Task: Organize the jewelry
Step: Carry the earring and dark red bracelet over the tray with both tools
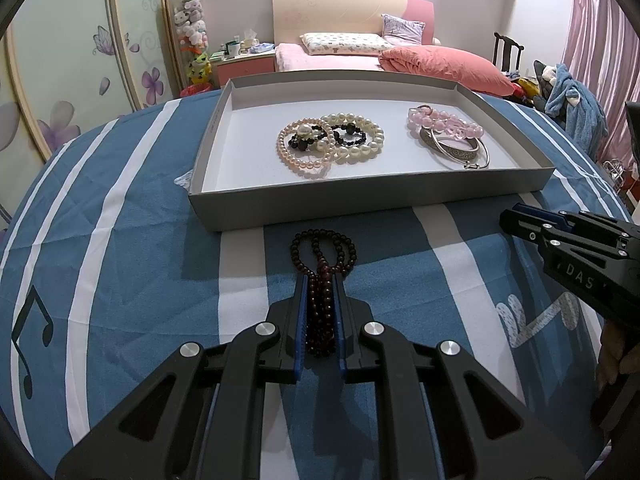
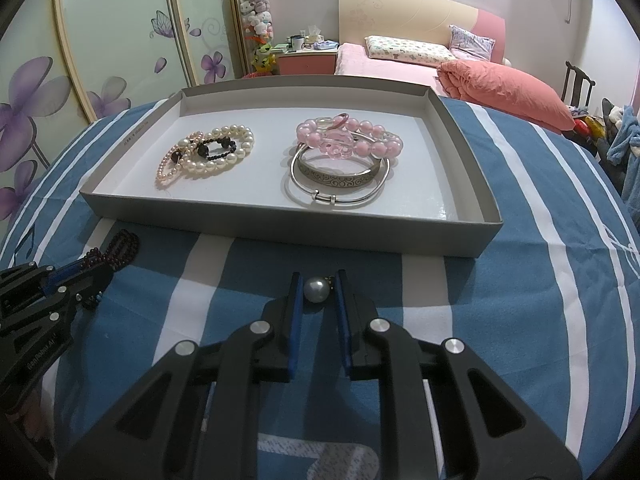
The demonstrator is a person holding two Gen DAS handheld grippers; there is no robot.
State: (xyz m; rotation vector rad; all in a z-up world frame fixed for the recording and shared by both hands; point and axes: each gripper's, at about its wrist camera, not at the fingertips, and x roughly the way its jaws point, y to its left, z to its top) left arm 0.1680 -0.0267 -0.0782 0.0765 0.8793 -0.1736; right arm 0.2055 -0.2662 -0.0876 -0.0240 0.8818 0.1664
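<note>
Bedroom setting; blue striped cloth [image 1: 140,240] covers our work surface, bed [image 1: 360,56] in the background. We have the dark bead strand [image 1: 322,268] clamped between the fingers of the left gripper [image 1: 320,280]; its free loops spill forward past the fingertips, long axis in line with the fingers. Dead ahead of that tool sits the grey tray [image 1: 304,212], near wall just beyond the loops. Inside it: 1 pearl cluster [image 1: 330,144] ahead-left, 1 pink bead bracelet [image 1: 444,122] with silver bangles [image 1: 456,148] ahead-right.

Right gripper [image 2: 318,290]: fingers apart, straddling a single grey pearl [image 2: 317,290] on the cloth; we cannot tell whether either pad touches it. Tray wall lies straight ahead of it too.

Judgement: the coming move turns on lifting the strand forward over the near wall; left hand carries it.
</note>
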